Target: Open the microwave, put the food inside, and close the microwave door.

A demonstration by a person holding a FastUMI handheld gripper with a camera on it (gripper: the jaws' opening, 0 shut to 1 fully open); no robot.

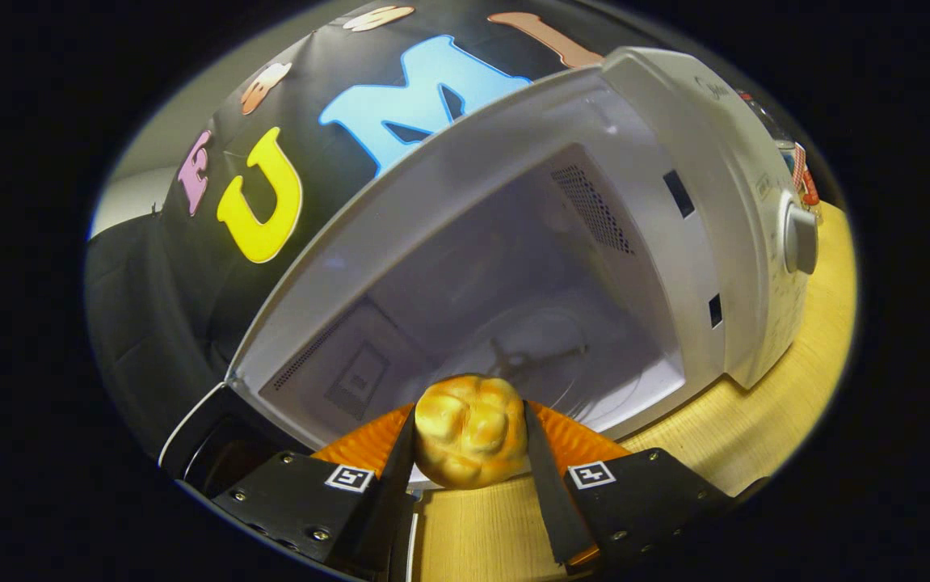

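The jaws grip a golden bread roll (pixel 471 431) from both sides, carried level at the open microwave (pixel 561 267) mouth above the tabletop (pixel 755 436), apparently so it can slide straight onto the turntable.

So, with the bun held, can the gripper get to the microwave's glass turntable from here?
Probably yes. The gripper is shut on the bun, the microwave stands open just ahead, and nothing sits between the jaws and the turntable.
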